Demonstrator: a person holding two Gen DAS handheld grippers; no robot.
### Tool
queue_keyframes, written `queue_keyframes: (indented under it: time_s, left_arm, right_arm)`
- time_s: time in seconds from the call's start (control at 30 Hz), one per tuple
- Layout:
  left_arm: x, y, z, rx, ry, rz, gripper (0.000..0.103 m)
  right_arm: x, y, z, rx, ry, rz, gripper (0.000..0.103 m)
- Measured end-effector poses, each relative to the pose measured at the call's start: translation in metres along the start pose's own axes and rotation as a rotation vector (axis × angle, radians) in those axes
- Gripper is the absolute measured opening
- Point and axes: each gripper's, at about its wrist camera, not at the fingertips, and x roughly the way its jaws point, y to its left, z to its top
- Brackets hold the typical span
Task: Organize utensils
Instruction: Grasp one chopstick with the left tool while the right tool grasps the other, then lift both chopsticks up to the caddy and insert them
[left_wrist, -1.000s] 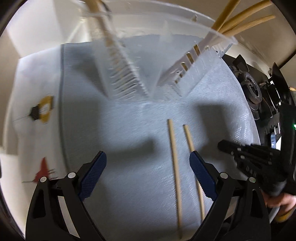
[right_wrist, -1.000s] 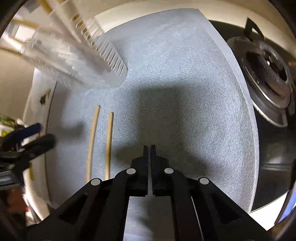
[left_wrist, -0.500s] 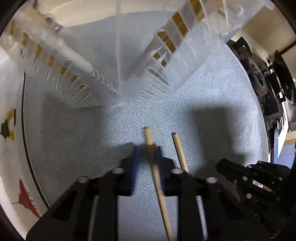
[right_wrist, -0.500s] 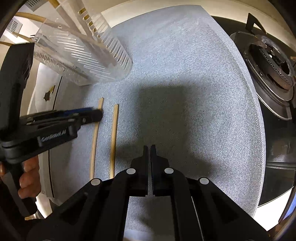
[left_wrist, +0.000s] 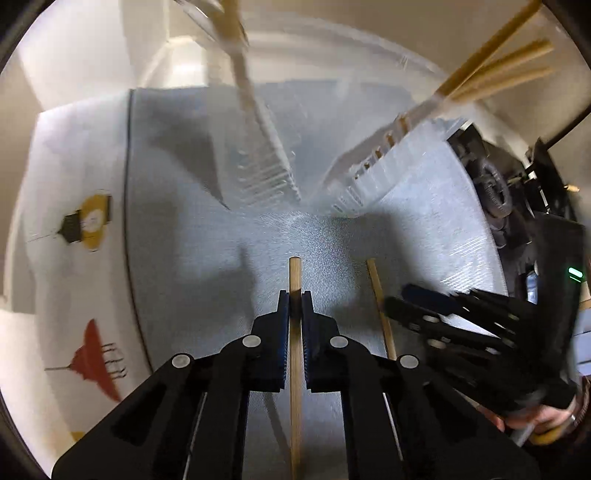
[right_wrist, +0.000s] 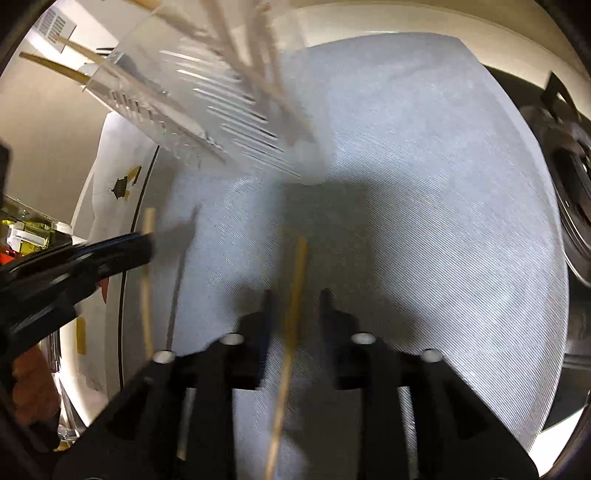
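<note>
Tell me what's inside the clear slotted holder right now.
The clear slotted holder has several wooden chopsticks standing in it, tops sticking out. Blur and its slotted walls hide their lower ends and exact count.

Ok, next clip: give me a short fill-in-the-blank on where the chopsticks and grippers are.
1. The left gripper is shut on one ____.
2. The other chopstick lies on the grey ____.
3. That chopstick sits between the right gripper's ____ fingers.
4. More chopsticks stand in the clear ____.

Missing: chopstick; mat; open; holder

Left gripper (left_wrist: 295, 299) clamped tight on a chopstick (left_wrist: 295, 354), pointing steeply down. Right gripper (right_wrist: 295, 301) jaws opening, straddling second chopstick (right_wrist: 291, 325).
</note>
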Motion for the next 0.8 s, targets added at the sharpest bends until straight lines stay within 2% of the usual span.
queue_keyframes:
  time_s: [0.13,0.2,0.27,0.43,0.8]
  left_arm:
    - [-0.018,0.004,-0.009,-0.015,-0.040,-0.001,0.006]
    - [-0.030,0.013,-0.013,-0.022,-0.056,-0.001,0.006]
    - [-0.036,0.016,-0.017,-0.023,-0.070,0.003,0.006]
    - [-0.052,0.020,-0.017,-0.028,-0.104,-0.003,0.006]
    - [-0.106,0.004,-0.012,0.038,-0.233,-0.027,0.006]
  right_arm:
    - [0.018,0.016,0.003,-0.052,0.028,-0.070,0.031]
    - [0.021,0.024,0.001,-0.100,0.004,-0.117,0.027]
    - [0.024,0.032,-0.001,-0.168,-0.020,-0.187,0.009]
    - [0.014,0.033,-0.004,-0.157,-0.029,-0.155,0.007]
    - [-0.095,0.032,-0.018,-0.108,-0.273,-0.039,0.007]
